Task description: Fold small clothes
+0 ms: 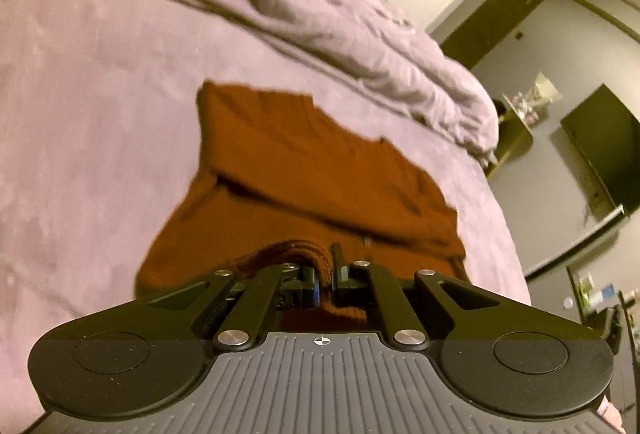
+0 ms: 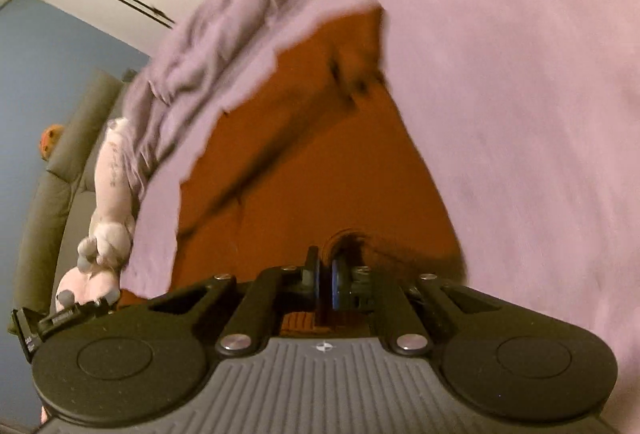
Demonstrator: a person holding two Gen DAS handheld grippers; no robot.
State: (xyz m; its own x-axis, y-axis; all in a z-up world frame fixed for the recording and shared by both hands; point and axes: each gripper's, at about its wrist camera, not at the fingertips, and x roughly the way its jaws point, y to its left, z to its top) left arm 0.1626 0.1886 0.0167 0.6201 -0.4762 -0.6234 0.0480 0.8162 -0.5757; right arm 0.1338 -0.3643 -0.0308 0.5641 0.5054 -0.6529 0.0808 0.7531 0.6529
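Note:
A rust-orange knitted garment [image 1: 304, 174] lies partly folded on the mauve bed sheet [image 1: 88, 114]. My left gripper [image 1: 325, 266] is shut on its ribbed near hem, which bunches between the fingers. In the right wrist view the same orange garment [image 2: 320, 162] stretches away from me, with a dark fold line across it. My right gripper [image 2: 326, 276] is shut on the near edge of the garment, the blue pads pinching the cloth. Both views are motion-blurred.
A crumpled mauve duvet [image 1: 320, 18] lies along the far side of the bed. A plush toy [image 2: 108, 202] hangs at the bed's edge beside a grey headboard [image 2: 72, 162]. A dark TV [image 1: 600, 154] and shelves stand beyond the bed.

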